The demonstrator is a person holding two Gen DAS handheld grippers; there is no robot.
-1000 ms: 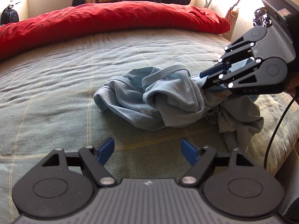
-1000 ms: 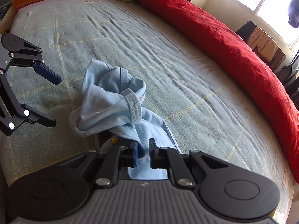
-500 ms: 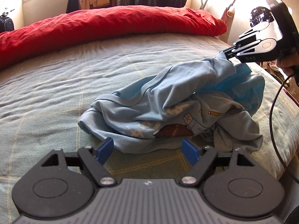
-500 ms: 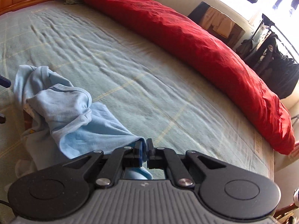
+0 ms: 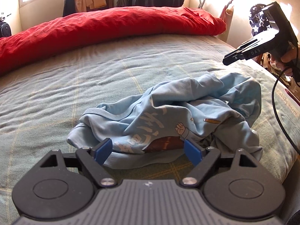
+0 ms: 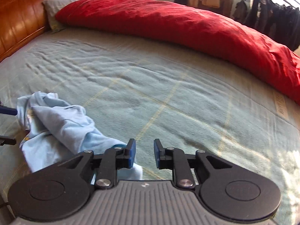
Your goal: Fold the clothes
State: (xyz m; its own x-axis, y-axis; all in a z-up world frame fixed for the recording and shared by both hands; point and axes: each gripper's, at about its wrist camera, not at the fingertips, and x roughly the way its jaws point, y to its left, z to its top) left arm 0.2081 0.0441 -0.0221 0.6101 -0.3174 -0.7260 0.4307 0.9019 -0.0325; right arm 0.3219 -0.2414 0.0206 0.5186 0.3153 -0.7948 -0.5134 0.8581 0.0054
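A crumpled light blue garment [image 5: 168, 116] with a printed front lies on the grey-green blanket [image 5: 75, 86]. My left gripper [image 5: 148, 150] hangs low over its near hem. Its jaws are opening wide, and the hem lies between the blue pads [image 5: 104, 150] without touching them. My right gripper [image 5: 230, 59], held by a hand, hovers above and to the right of the garment's far end. In the right wrist view the right gripper [image 6: 144, 150] has its jaws opening with only blanket between them. The garment [image 6: 61, 123] lies to its left, partly under the left finger.
A red duvet [image 5: 112, 30] runs along the far side of the bed, with a grey pillow [image 6: 54, 5] and a wooden headboard [image 6: 18, 18] at its end. Clothes hang by the window [image 5: 90, 0]. The bed's edge [image 5: 281, 97] drops off close to the garment's right.
The right gripper, shut on the garment's end before, has let it go and swung away to the right; the cloth has dropped onto the bed. The left gripper has come closer to the hem.
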